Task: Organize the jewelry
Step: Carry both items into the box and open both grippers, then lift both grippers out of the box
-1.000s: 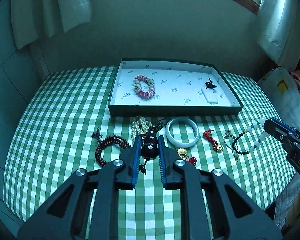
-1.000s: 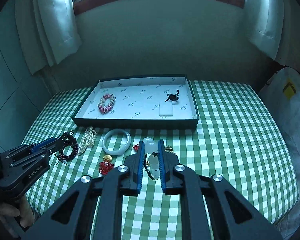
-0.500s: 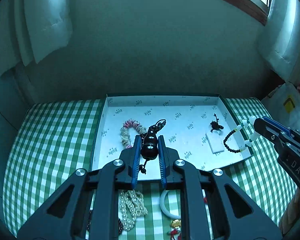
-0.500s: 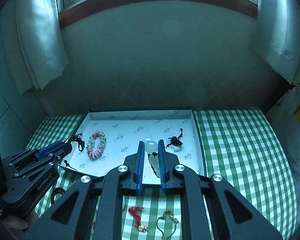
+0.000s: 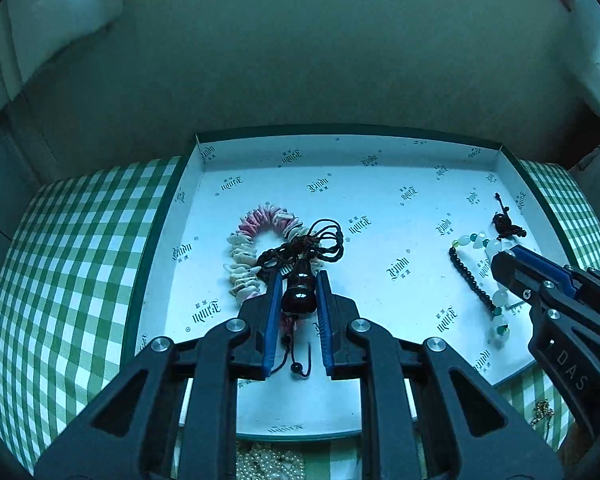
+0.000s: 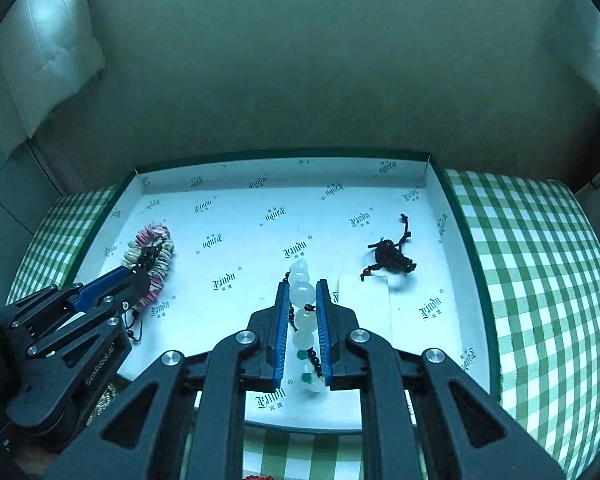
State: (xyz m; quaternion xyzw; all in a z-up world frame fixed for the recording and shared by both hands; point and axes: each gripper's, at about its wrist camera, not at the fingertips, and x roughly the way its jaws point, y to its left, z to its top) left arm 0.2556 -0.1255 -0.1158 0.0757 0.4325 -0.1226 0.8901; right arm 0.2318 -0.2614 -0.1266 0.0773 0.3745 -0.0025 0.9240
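At the bottom centre of the frame the right gripper is clamped on a bracelet of pale round beads, held over the white-lined tray. At the lower left the left gripper reaches in over a pink and white chip bracelet. A dark knotted cord piece lies in the tray's right part, next to a white pad. A green checked cloth covers the table on either side
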